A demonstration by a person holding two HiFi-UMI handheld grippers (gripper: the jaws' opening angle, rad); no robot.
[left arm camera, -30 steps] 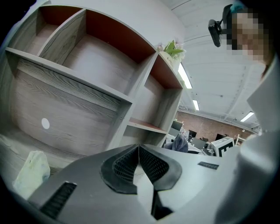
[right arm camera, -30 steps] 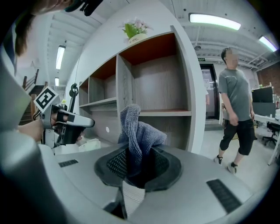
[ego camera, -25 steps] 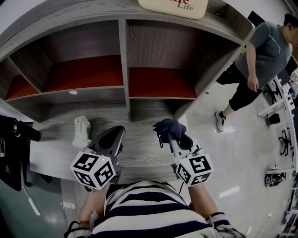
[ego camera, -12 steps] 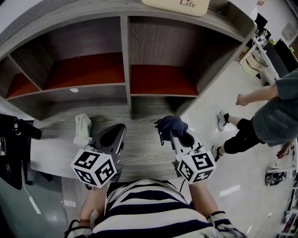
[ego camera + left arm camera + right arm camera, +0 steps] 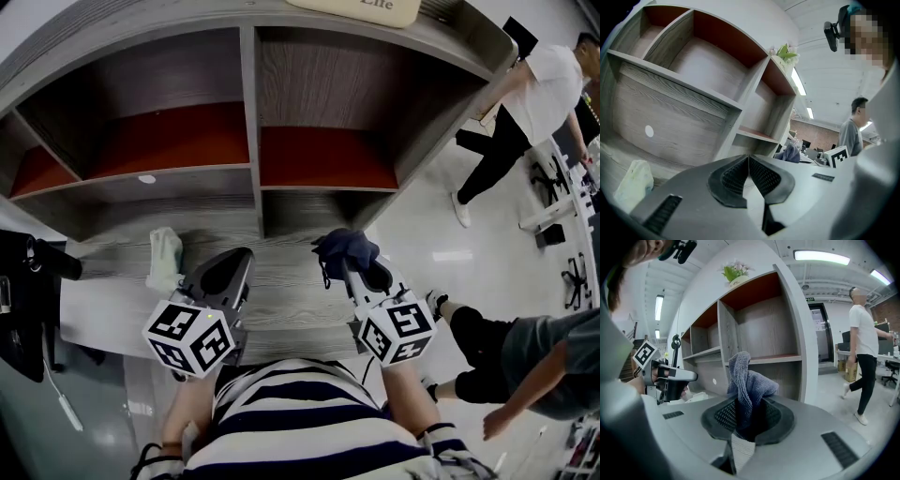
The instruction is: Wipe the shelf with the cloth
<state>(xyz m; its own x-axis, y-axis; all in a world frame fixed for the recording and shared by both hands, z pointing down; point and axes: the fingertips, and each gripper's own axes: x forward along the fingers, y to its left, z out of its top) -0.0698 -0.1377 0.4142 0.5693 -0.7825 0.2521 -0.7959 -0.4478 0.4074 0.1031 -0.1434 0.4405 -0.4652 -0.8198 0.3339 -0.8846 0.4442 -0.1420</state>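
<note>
The cloth (image 5: 344, 250), dark blue-grey, sits just right of centre in the head view, bunched above the wood-grain board (image 5: 281, 298) at the foot of the shelf (image 5: 251, 112). The right gripper (image 5: 360, 277) has it clenched. In the right gripper view the jaws are pressed on the cloth's lower part, and the rest stands up in a folded peak in front of the right-hand compartment. I cannot tell whether the cloth touches the board.

The left gripper (image 5: 223, 277) lies left of centre over the same board, beside the right one and apart from it. In the left gripper view its jaws are clenched tip to tip, with nothing between them. Each gripper carries a marker cube (image 5: 187, 339) toward the bottom of the frame, just above the wearer's striped shirt (image 5: 300, 427).

Left of the left gripper, a crumpled pale bag (image 5: 165, 262) rests on the board. Above it, a small white disc (image 5: 146, 178) is stuck on the shelf's wood. The open compartments fill the upper half of the head view, with red panels (image 5: 319, 159) on either side of an upright divider. In the right gripper view a small plant (image 5: 735, 272) stands on top of the shelf.

At the far left edge hangs a black device (image 5: 26, 291). In the upper right corner a person in a white top (image 5: 542, 89) walks on the pale floor. Another person (image 5: 525, 361) shows at the lower right.
</note>
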